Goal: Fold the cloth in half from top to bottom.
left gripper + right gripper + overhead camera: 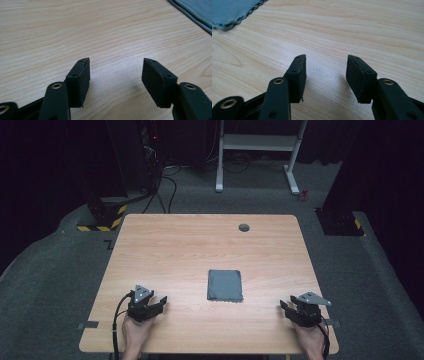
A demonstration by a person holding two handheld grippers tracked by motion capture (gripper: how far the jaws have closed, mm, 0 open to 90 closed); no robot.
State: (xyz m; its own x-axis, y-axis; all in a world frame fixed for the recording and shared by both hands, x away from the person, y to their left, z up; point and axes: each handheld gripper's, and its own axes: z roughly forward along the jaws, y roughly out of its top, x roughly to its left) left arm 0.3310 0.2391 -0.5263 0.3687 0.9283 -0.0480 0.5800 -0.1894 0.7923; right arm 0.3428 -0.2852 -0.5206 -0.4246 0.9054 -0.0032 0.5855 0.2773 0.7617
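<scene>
High view: whole cloth (pixel 225 285) mid-frame between left gripper (pixel 159 305) and right gripper (pixel 285 306); gripper views show just corners, jaws spread, holding nothing.

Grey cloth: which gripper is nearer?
Left, slightly. The left gripper sits below-left of the grey cloth; the right gripper sits below-right. Both open, apart from it.

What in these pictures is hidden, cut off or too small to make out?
- Grey folded cloth: the picture edge cuts it to one corner in the left gripper view and in the right gripper view; how many layers it has cannot be told.
- Small dark round spot near the table's far edge, high view: too small to identify.
- Person's forearms, high view: cut off by the bottom edge.
- Room behind the table, high view: too dark.
</scene>
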